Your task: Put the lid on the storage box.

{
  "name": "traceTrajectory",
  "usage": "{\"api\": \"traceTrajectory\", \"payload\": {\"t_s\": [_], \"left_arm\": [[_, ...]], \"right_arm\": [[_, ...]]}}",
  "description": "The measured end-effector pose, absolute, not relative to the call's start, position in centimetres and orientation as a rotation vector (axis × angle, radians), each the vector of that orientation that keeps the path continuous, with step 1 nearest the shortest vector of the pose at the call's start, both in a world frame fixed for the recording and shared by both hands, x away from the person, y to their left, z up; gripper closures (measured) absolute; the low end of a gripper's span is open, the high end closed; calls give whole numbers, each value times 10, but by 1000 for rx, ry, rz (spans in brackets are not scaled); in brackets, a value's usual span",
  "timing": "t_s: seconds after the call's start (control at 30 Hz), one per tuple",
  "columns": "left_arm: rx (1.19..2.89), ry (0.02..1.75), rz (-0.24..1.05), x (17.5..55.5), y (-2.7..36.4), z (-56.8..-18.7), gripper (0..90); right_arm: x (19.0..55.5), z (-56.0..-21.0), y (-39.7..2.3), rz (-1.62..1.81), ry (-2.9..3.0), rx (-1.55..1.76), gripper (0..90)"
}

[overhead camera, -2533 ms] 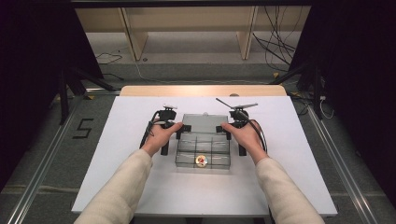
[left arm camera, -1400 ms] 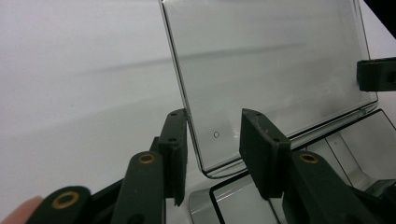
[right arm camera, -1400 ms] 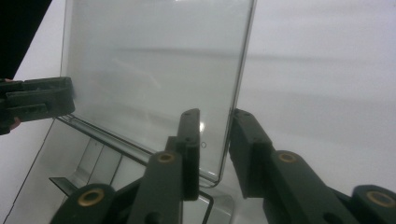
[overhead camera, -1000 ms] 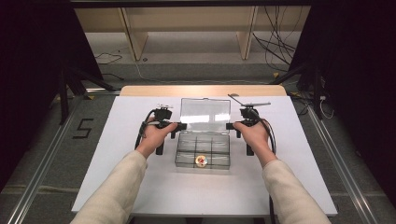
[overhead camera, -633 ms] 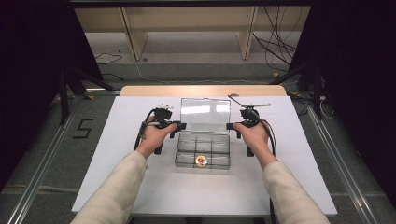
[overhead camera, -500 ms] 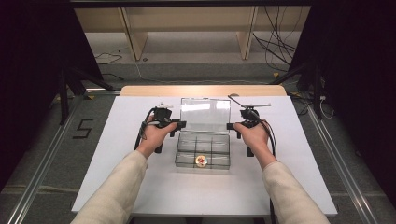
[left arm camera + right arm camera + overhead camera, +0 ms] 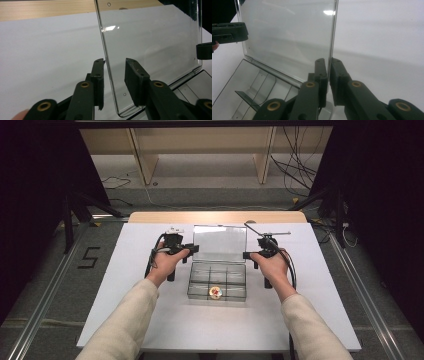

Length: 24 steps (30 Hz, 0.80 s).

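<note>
A clear plastic compartment box (image 7: pixel 202 276) sits mid-table with its lid (image 7: pixel 220 242) standing upright on the far hinge. A small yellow and red item (image 7: pixel 215 292) lies in a near compartment. My left gripper (image 7: pixel 192 249) is at the lid's left edge. In the left gripper view its jaws (image 7: pixel 115 82) stand apart on either side of the lid (image 7: pixel 155 45) without pinching it. My right gripper (image 7: pixel 246 255) is at the lid's right edge. In the right gripper view it (image 7: pixel 329 80) is shut on that edge of the lid (image 7: pixel 287 32), above the box's dividers (image 7: pixel 257 86).
The white table (image 7: pixel 125 270) has bare room to the left, right and front of the box. A wooden strip (image 7: pixel 215 217) runs along its far edge. Beyond are the floor, cables (image 7: pixel 295 165) and a "5" mark (image 7: pixel 90 257) at the left.
The lid has swung up from low over the box to upright. Both hands moved farther from the person, with the grippers at the lid's side edges.
</note>
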State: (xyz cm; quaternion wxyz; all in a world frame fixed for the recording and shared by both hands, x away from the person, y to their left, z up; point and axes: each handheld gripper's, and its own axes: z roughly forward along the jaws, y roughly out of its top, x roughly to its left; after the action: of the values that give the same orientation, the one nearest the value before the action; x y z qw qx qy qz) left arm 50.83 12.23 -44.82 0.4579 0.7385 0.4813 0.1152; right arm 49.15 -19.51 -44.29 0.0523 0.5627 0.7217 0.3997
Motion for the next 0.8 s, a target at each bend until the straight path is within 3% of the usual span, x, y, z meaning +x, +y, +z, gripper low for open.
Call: {"api": "traceTrajectory", "payload": {"t_s": [0.4, 0.8], "left_arm": [[1807, 1170, 244, 506, 130, -445, 787], [1800, 1137, 299, 498, 133, -444, 845]], "right_arm": [[488, -441, -193, 1185, 2205, 1640, 850], [485, -437, -190, 1144, 2228, 1563, 840]]}}
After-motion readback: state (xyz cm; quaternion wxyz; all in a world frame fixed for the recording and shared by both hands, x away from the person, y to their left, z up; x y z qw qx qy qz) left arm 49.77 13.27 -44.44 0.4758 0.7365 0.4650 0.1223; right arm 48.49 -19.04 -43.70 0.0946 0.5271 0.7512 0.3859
